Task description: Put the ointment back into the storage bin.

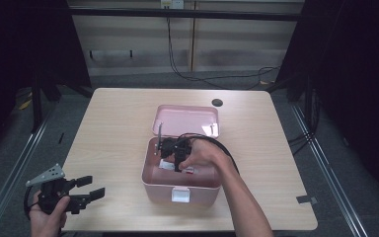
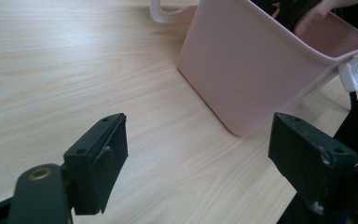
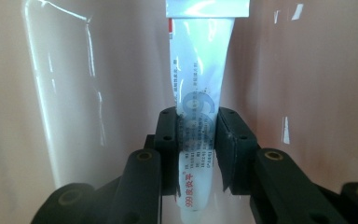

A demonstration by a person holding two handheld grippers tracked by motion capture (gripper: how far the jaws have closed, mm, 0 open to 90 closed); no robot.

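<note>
A: Where is the right gripper (image 1: pixel 177 157), and what do its jaws do?

B: It reaches down into the open pink box (image 1: pixel 150 170) near the table's middle. In the right gripper view its two jaws pinch a white tube (image 3: pixel 196 112) at mid-length, the pads pressed on both flanks. The tube's crimped flat end points away from the camera, towards the box's glossy pink inside.

A: What writing can be read on the tube?

B: Red figures "999" followed by red characters near the lower end, a large pale blue "99" between the pads, and lines of small print too fine to read.

A: And the left gripper (image 1: pixel 86 192)?

B: It is held in the left hand (image 1: pixel 47 217) at the near left corner of the table (image 1: pixel 108 128), jaws spread wide with nothing between them. In the left gripper view the box's outer wall and its white latch (image 2: pixel 352 77) stand ahead, apart from the jaws.

A: How much open room is there?

B: Bare tabletop lies left, right and beyond the box. The lid (image 1: pixel 187 120) is folded back behind it, a dark round hole (image 1: pixel 217 102) sits near the far edge, and the box's front wall stands near the near edge.
</note>
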